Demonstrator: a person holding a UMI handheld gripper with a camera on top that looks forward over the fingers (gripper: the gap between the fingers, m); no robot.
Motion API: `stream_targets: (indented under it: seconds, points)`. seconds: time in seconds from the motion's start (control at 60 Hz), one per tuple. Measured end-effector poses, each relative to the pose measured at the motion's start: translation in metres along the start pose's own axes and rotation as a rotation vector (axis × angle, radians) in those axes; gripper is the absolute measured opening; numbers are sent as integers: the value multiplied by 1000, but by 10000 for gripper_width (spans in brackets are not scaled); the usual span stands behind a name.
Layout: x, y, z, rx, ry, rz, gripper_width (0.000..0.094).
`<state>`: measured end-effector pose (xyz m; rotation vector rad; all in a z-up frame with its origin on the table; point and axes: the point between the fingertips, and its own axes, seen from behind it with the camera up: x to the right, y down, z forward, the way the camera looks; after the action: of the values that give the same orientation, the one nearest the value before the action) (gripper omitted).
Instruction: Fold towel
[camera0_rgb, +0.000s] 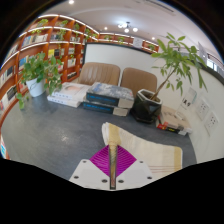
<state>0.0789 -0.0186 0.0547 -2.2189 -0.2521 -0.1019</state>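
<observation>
Towel (152, 147) lies just beyond the closed fingers (113, 172).

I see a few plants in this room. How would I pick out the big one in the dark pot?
Find the two tan chairs against the far wall. Just beside them, well beyond the gripper, whose fingers are shut on the towel, stands the tall plant in a black pot on the grey floor. Unlike the bushier plant by the bookshelves, it has long drooping leaves on a thin stem.

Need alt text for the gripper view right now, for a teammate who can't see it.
The gripper is shut on a cream towel, lifted above a grey floor. Beyond stand stacked books, two potted plants and bookshelves.
</observation>
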Motion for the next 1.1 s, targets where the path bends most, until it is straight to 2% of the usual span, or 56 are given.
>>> stream_targets:
  seconds: [0.167,0.25,0.317,0.367,0.433,0.5,0.6,0.667,0.75,0.917,1.1]
  points:
    - [93,-47,-53,115,74,89,47]
    - [147,-41,-65,131,108,152,46]
    - [186,-15,-63,95,124,201,52]
    - [210,11,-59,51,137,225,115]
    - [241,50,-52,2,181,236,303]
    - [258,83,-45,-44,200,238,420]
    - [257,113,-35,-83,161,264,520]
    - [259,117,-39,-86,162,249,539]
    - [257,99,-57,-70,172,203,577]
    - [231,14,-122,78,138,193,648]
    - [162,-44,-201,173,45,157,705]
